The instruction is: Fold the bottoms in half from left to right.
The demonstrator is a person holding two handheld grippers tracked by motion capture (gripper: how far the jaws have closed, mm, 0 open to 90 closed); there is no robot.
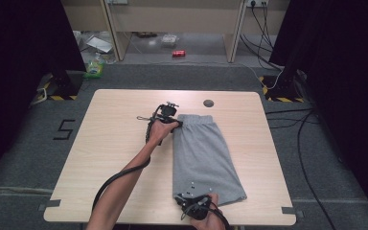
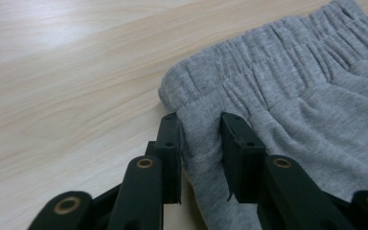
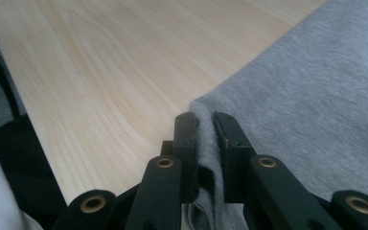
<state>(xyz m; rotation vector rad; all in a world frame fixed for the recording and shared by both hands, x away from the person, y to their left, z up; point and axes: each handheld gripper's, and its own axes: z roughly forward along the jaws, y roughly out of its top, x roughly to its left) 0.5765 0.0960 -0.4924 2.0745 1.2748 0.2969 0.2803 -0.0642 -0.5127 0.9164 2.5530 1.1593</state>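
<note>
On the big wooden table (image 1: 115, 143) we see grey shorts (image 1: 203, 153) lying flat, folded in half the long way, a bit right of the middle. We think the shorts are soft, light and floppy, so they will sag and bend when lifted. The thick stretchy waistband (image 2: 268, 57) and the bottom corner are good spots to grab. Our left gripper (image 2: 199, 132) has its jaws around the cloth edge just under the waistband. Our right gripper (image 3: 205, 124) pinches the bottom corner tight, with a thin fold of cloth between its jaws.
</note>
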